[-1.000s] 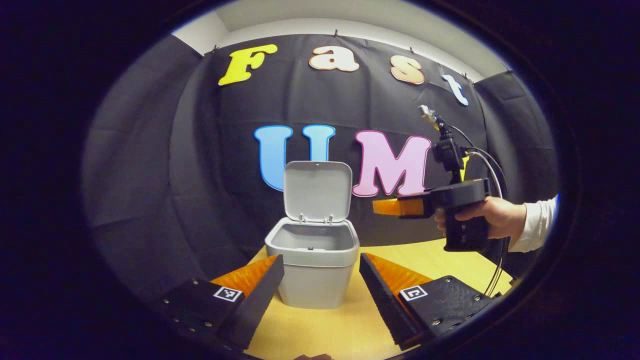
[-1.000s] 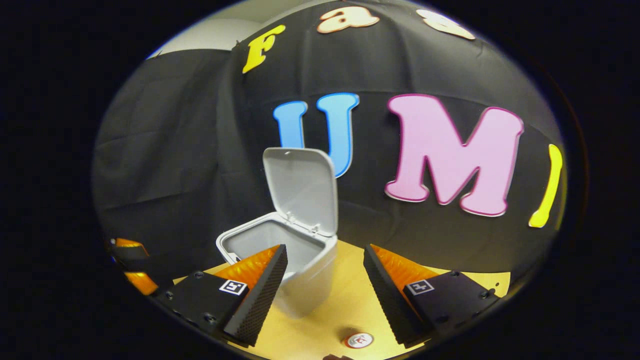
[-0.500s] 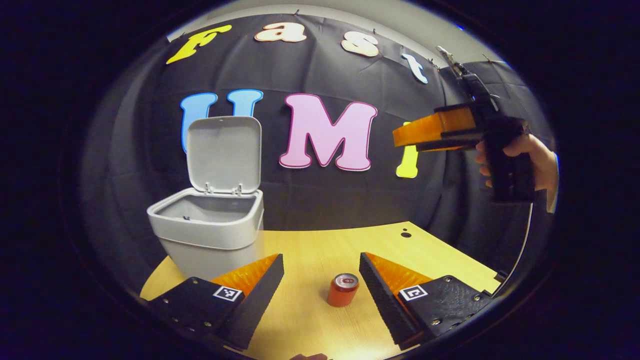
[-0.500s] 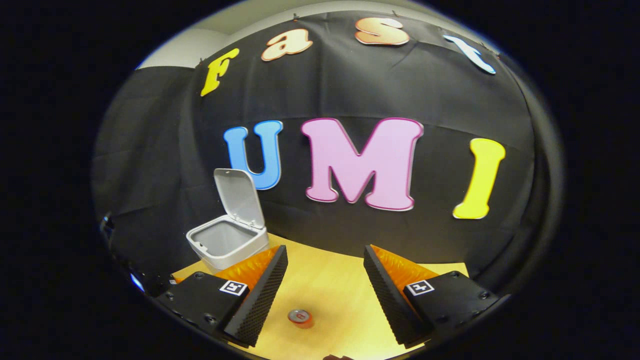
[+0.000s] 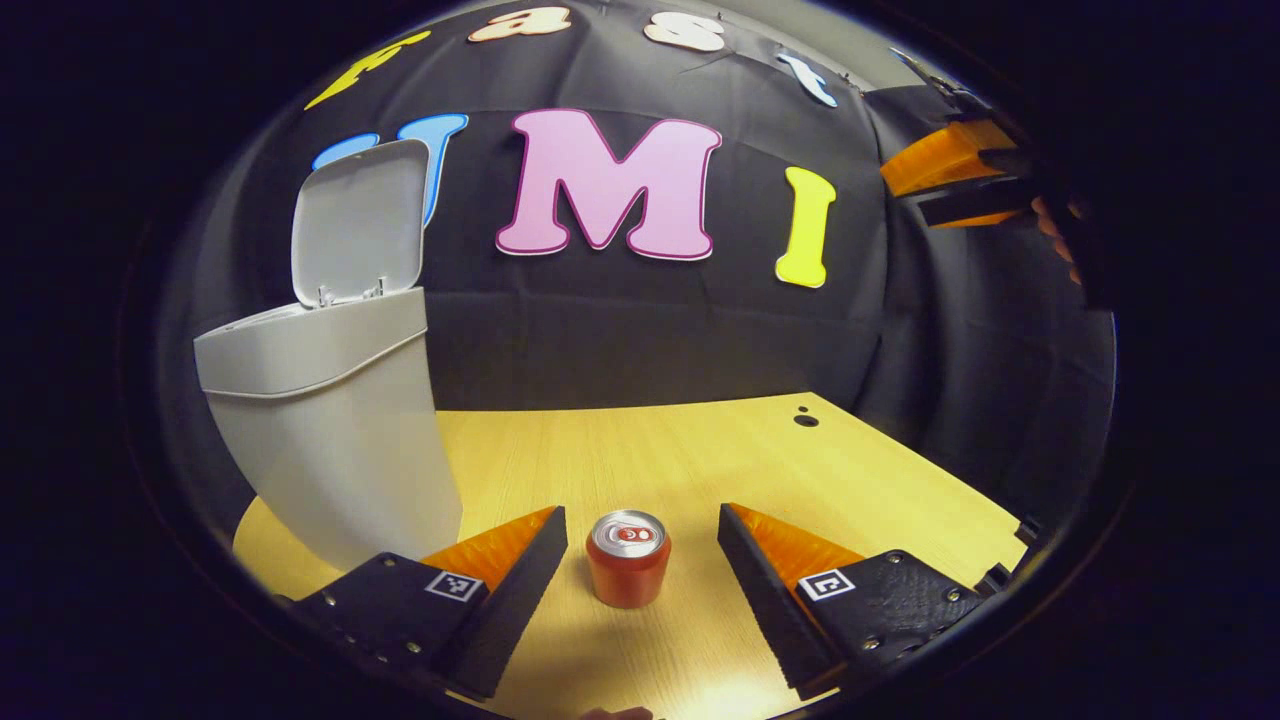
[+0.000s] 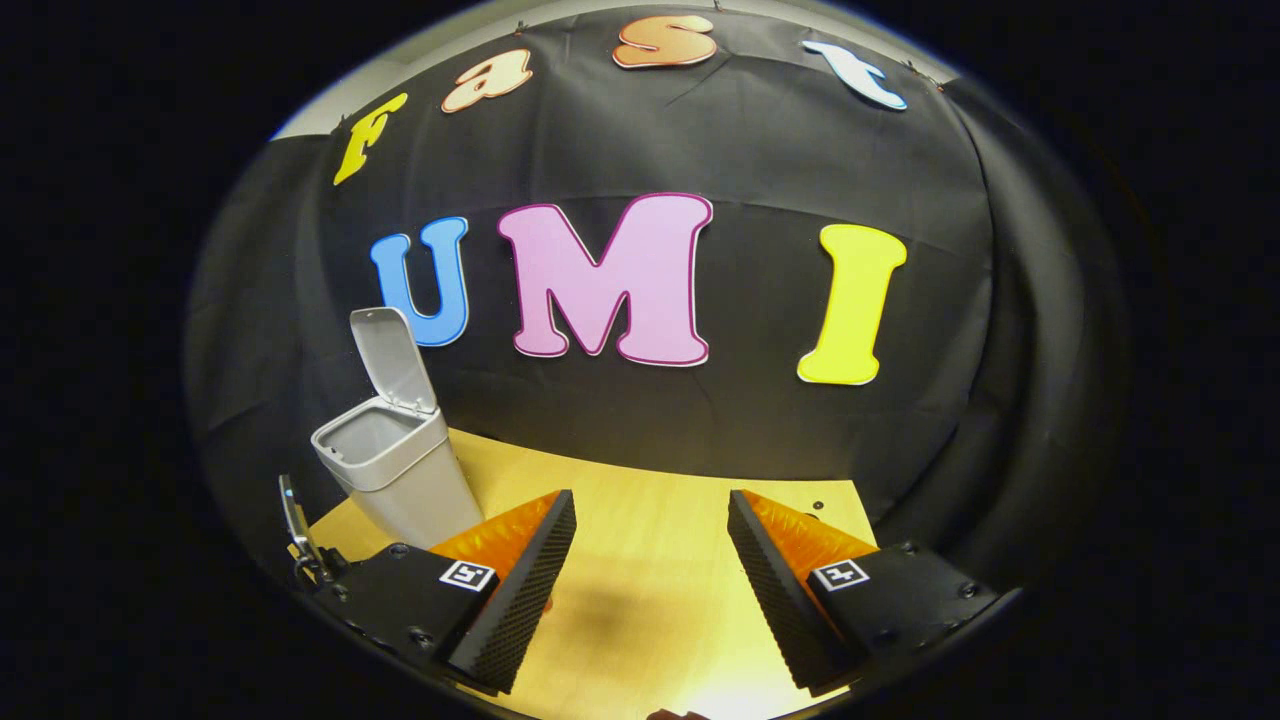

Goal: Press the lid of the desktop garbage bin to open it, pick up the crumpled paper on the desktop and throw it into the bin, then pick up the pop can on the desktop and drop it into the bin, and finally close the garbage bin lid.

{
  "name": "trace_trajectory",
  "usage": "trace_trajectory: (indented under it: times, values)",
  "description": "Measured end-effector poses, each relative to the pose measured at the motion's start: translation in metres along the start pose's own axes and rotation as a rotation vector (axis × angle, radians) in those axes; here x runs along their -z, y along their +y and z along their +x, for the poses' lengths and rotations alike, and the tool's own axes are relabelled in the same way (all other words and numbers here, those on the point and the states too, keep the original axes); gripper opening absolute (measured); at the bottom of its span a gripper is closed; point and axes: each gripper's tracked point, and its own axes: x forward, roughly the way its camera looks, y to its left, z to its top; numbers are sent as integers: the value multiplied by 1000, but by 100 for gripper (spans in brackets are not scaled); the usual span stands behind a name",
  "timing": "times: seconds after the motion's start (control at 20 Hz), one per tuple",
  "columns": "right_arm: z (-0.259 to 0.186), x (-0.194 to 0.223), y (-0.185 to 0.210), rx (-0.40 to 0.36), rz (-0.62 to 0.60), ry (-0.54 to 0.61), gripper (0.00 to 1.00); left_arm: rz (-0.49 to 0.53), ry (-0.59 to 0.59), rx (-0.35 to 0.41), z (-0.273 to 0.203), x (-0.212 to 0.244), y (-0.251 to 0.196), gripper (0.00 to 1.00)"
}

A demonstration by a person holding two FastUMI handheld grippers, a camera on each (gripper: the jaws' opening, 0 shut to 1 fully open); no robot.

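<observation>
The grey bin (image 5: 330, 420) stands on the left of the wooden table (image 5: 700, 460) with its lid (image 5: 355, 220) tipped up and back. A red pop can (image 5: 628, 560) stands upright near the table's front. My left gripper (image 5: 641, 515) is open and low over the table, with the can in the gap between its fingers and touching neither. In the right gripper view the bin (image 6: 395, 470) sits far off at the left, lid (image 6: 392, 360) raised, and my right gripper (image 6: 650, 500) is open and holds nothing. The right gripper (image 5: 950, 180) is high at the upper right, held by a hand (image 5: 1055, 225).
A small dark hole (image 5: 805, 421) marks the table near its back right edge. The booth's black cloth wall closes the back and right. Bare tabletop (image 6: 650, 600) stretches to the right of the bin.
My left gripper swung right from the bin and dropped low, so the can now lies between its fingers. My right gripper pulled back and up, and the bin looks smaller in its view.
</observation>
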Motion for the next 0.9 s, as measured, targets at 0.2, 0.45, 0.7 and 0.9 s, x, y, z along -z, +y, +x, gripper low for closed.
trace_trajectory:
  times: [0.2,0.45,0.7,0.9]
  values:
    - [7,5,-15,5,14,17,99,-3,37,-65,24,20,9,99]
    - [19,12,-17,-16,10,38,99,-13,66,-78,42,33,3,99]
    - [26,17,-17,-30,9,54,99,2,91,-68,55,43,-2,99]
    - [26,21,-18,-31,16,65,99,12,135,-63,65,57,-3,100]
